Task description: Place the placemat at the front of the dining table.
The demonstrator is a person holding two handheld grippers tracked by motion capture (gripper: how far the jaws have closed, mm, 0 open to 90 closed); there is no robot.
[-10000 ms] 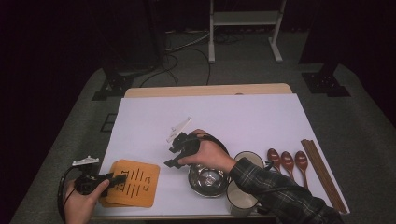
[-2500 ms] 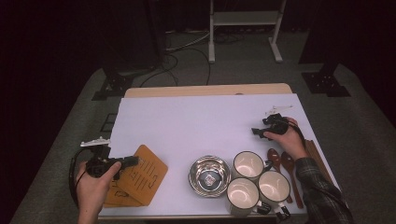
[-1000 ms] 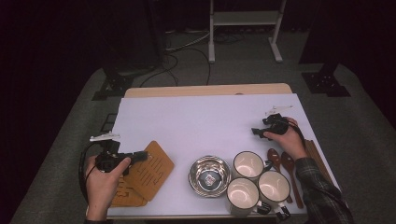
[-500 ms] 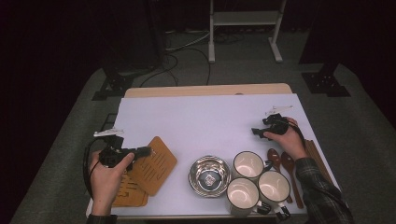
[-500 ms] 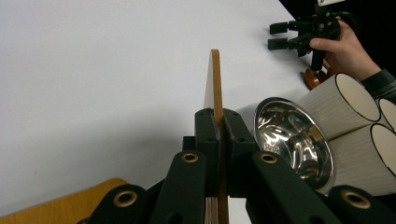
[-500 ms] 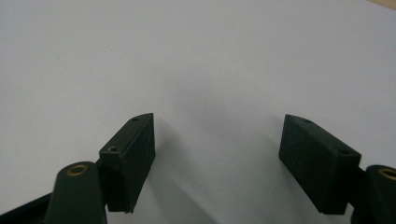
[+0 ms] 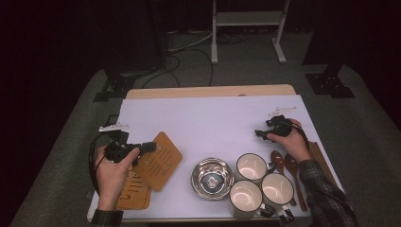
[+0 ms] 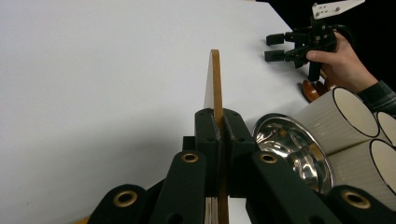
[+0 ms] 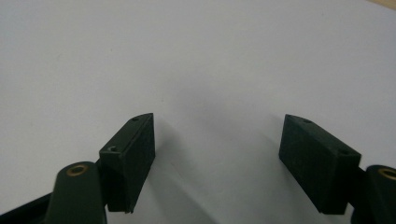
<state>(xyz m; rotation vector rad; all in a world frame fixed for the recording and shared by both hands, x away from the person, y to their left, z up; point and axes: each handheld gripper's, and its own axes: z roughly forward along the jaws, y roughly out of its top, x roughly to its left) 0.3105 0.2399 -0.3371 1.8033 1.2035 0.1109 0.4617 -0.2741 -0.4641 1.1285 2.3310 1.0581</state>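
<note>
We have lifted the top coaster [image 7: 158, 161] off its stack [image 7: 132, 189]; left claw [image 7: 146, 146] pinches it, right claw [image 7: 261, 134] stays spread.

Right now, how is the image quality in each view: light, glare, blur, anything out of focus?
High view: the white table cover is evenly lit, the surroundings dark; the steel bowl glints. Left gripper view: the left gripper and the clamped wooden board are sharp, with glare in the bowl. Right gripper view: the open right gripper looks soft and throws a faint shadow on the cover.
</note>
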